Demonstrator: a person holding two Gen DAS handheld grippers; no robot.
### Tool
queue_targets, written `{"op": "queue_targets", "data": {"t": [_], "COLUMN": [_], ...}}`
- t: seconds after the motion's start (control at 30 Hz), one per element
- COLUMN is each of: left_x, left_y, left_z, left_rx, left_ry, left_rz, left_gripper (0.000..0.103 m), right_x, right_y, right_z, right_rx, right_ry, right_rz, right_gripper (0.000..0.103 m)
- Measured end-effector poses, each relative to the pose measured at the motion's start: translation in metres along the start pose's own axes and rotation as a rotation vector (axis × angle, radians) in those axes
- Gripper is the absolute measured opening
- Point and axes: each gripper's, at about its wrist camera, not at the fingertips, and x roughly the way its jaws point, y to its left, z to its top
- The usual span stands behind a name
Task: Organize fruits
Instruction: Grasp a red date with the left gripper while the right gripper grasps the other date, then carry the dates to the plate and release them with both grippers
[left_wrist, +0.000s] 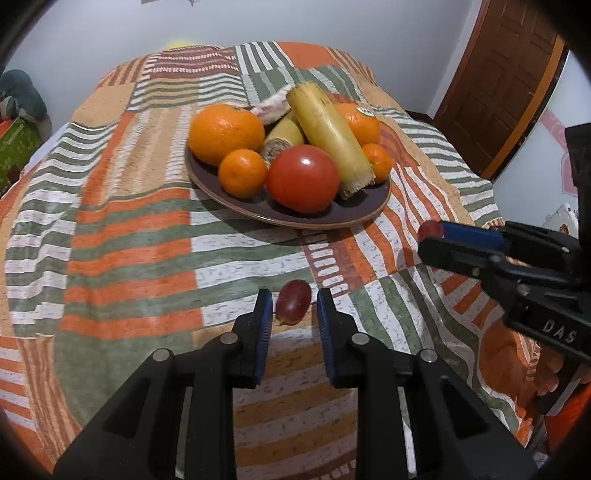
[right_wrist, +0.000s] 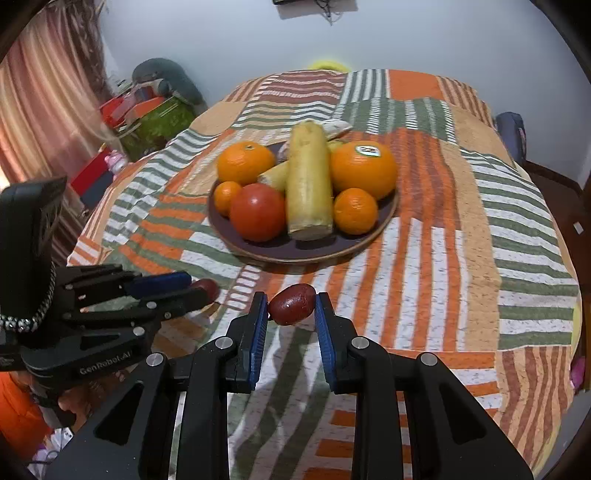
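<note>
A dark brown plate (left_wrist: 365, 212) on the striped cloth holds two oranges, two small mandarins, a red tomato (left_wrist: 303, 178) and yellow cane pieces (left_wrist: 328, 134). My left gripper (left_wrist: 294, 306) is open, its tips either side of a dark red grape (left_wrist: 293, 301) that lies on the cloth. My right gripper (right_wrist: 291, 306) is shut on a second dark red grape (right_wrist: 291, 304) and holds it above the cloth, in front of the plate (right_wrist: 369, 242). The right gripper also shows in the left wrist view (left_wrist: 430, 236) with its grape at the tips.
The striped orange, green and white cloth (left_wrist: 129, 258) covers a round table. Boxes and a grey plush (right_wrist: 166, 79) stand off the table's far left. A wooden door (left_wrist: 506, 81) is at the right.
</note>
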Motion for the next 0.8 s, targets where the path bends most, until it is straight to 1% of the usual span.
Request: {"op": "queue_targets", "data": {"t": [0.1, 0.13, 0.17, 0.27, 0.4, 0.57, 0.8], "left_x": [0.004, 0.004, 0.004, -0.002, -0.016, -0.034, -0.047], "left_y": [-0.005, -0.006, -0.007, -0.008, -0.008, -0.002, 0.002], "left_z": [-0.002, -0.002, -0.003, -0.004, 0.000, 0.016, 0.049], "left_rx": [0.023, 0.032, 0.040, 0.048, 0.054, 0.031, 0.016], "left_ry": [-0.008, -0.012, -0.017, -0.027, -0.069, -0.130, -0.208], "left_rz": [0.021, 0.032, 0.045, 0.025, 0.031, 0.025, 0.030], "left_gripper": [0.024, 0.020, 0.018, 0.017, 0.017, 0.017, 0.017], "right_x": [-0.002, -0.003, -0.003, -0.003, -0.003, -0.002, 0.000], "right_y": [-0.002, -0.002, -0.002, -0.002, -0.001, 0.001, -0.002], "right_z": [0.001, 0.002, 0.003, 0.005, 0.008, 0.016, 0.030], "right_rx": [0.003, 0.003, 0.003, -0.003, -0.012, -0.031, -0.055], "right_ry": [-0.004, -0.008, -0.009, -0.014, -0.022, -0.039, -0.069], "right_rz": [-0.006, -0.007, -0.007, -0.013, -0.015, -0.028, -0.067], "right_gripper": [0.024, 0.024, 0.024, 0.024, 0.024, 0.024, 0.024]}}
